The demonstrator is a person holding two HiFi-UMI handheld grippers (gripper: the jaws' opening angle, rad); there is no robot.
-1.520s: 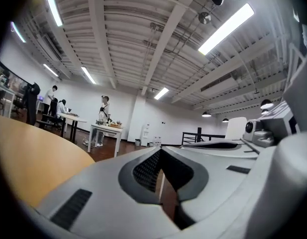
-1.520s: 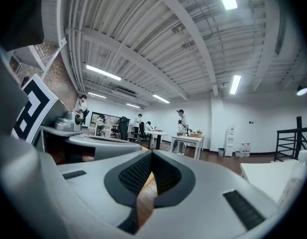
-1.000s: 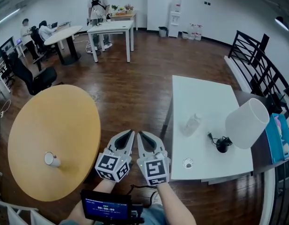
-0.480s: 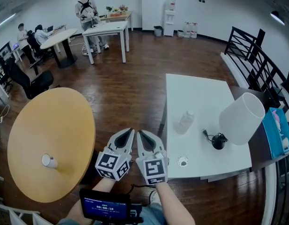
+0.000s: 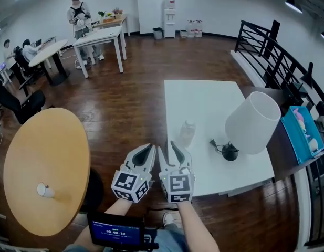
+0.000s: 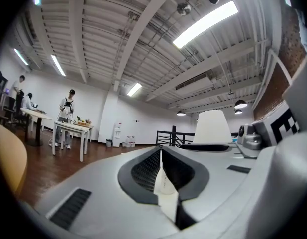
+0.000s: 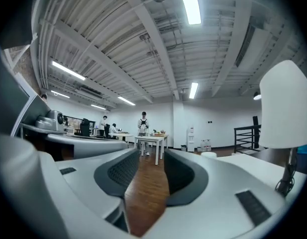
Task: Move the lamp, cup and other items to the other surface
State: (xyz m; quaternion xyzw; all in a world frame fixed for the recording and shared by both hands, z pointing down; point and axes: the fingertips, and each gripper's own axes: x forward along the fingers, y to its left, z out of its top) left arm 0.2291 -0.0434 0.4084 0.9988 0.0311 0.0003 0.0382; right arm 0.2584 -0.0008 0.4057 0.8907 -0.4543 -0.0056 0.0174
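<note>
well, right gripper [image 5: 169, 150] jaws have just been opening, nothing between; left gripper [image 5: 145, 150] pressed together, empty. lamp [image 5: 252, 123] at two o'clock on white table [image 5: 204, 91] looks top-heavy: a careless grab could topple it.

The white desk [image 5: 204, 96] was free across its far half. A bottle [image 5: 187, 132] stood by its near left edge, and the lamp [image 5: 252, 123] filled the near right corner. Open floor [image 5: 130, 114] lay between it and the round table [image 5: 51, 140].
</note>
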